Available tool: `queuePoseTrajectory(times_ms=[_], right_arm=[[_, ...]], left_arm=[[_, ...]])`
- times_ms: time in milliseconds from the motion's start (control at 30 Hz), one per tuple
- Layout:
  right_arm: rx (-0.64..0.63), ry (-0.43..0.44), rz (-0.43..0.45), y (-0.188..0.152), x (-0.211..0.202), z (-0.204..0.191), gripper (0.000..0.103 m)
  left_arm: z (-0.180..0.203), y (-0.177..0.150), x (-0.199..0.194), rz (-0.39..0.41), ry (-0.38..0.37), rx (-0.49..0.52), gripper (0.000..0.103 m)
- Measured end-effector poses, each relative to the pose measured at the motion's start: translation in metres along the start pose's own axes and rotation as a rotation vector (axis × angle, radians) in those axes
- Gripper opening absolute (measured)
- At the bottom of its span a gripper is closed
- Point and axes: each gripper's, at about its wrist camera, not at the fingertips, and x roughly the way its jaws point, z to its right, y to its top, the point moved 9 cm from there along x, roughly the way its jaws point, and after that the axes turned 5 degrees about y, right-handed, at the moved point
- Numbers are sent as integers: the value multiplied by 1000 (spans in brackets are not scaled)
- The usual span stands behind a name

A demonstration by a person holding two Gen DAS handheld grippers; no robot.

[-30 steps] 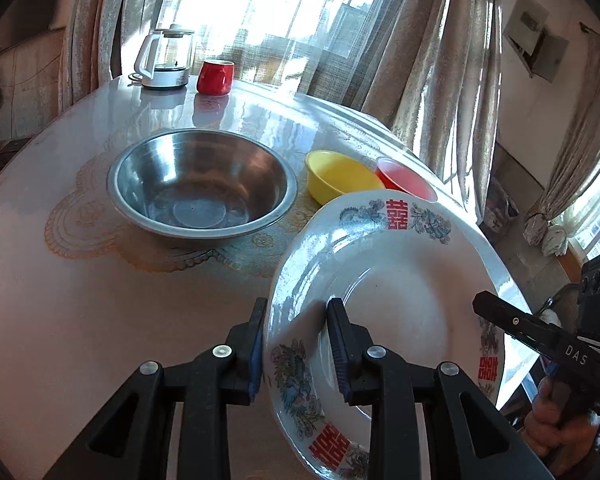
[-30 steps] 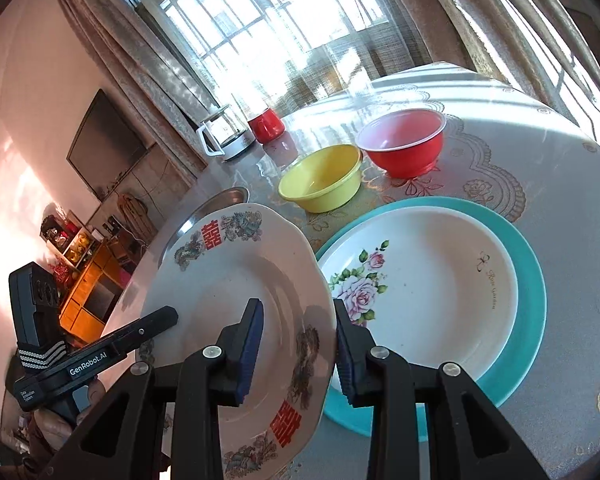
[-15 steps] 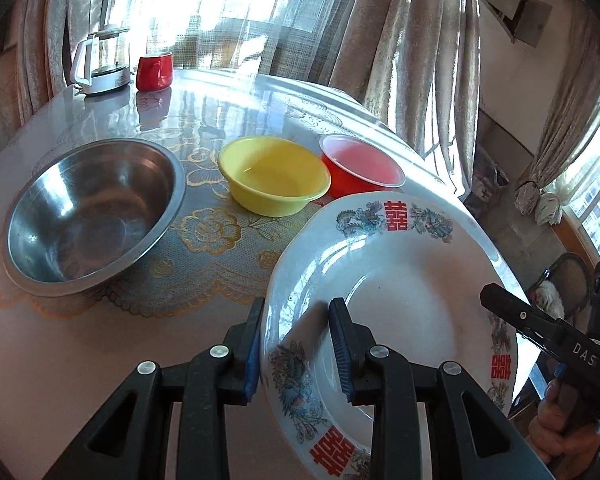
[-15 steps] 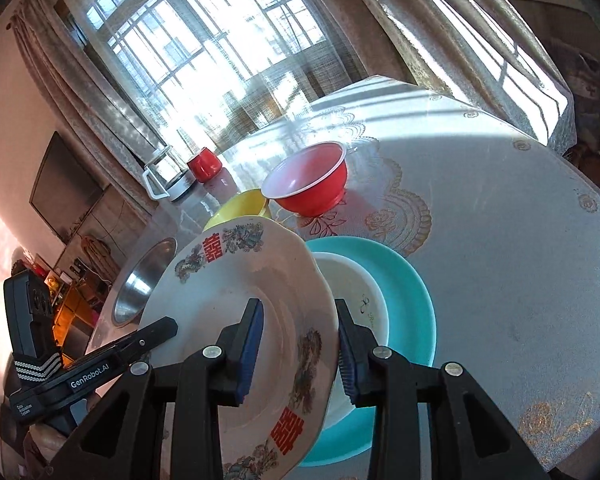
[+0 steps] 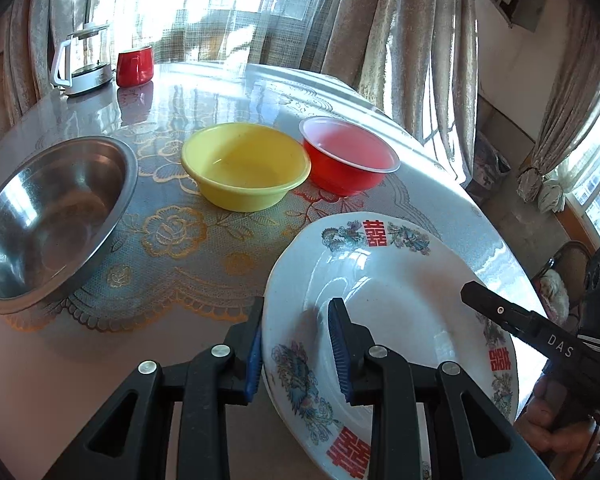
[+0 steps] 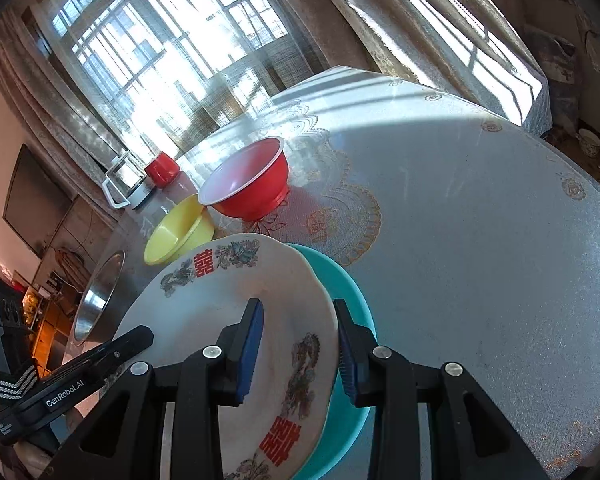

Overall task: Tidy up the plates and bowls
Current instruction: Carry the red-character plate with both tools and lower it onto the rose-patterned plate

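We hold one white plate (image 5: 384, 292) between both claws. Our left claw (image 5: 296, 350) is nearly closed on the plate's left rim, one blue pad under the rim and the other on the inner face. Our right claw (image 6: 298, 346) pinches the opposite rim the same way, one pad inside the plate and one behind it. From the left wrist the right claw shows as a black bar at the plate's far edge, with a hand (image 5: 556, 420) under it.

The plate is tilted and lifted off the bench (image 6: 480, 240). In the right wrist view it hangs over a teal plate (image 6: 340, 280), which lies on the bench and is mostly hidden behind it; we cannot tell whether the two touch.

Beyond the plate stand a yellow bowl (image 5: 246, 166) and a red bowl (image 5: 348, 156), just beside each other on the lace-patterned cover. A steel bowl (image 5: 48, 216) sits to the left of the yellow one. At the far end by the window are a kettle (image 5: 82, 66) and a red cup (image 5: 135, 66), close together.
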Motion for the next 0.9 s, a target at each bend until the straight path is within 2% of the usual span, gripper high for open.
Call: queuePoseTrajectory(times_ms=[400,500,667,800,900], right_arm=[[31,43,15,-7,-11,1,38],[35,56,11,-14,-18,0,38],[28,50,16,-22,-23,-3,38],[-37,-42,32,-22,-23,-2,24],[-47,-61,46,-18,-24,2,20]], left_arm=[[-6,-13,-9,7,-19,-23,30],[-10,-20,-16,12,-55,-59,32],[0,-25,-24,45,-42,1,24],[0,-26,-22,43,-31,-7,24],[1,-27,-17,31,-25,-9,25]])
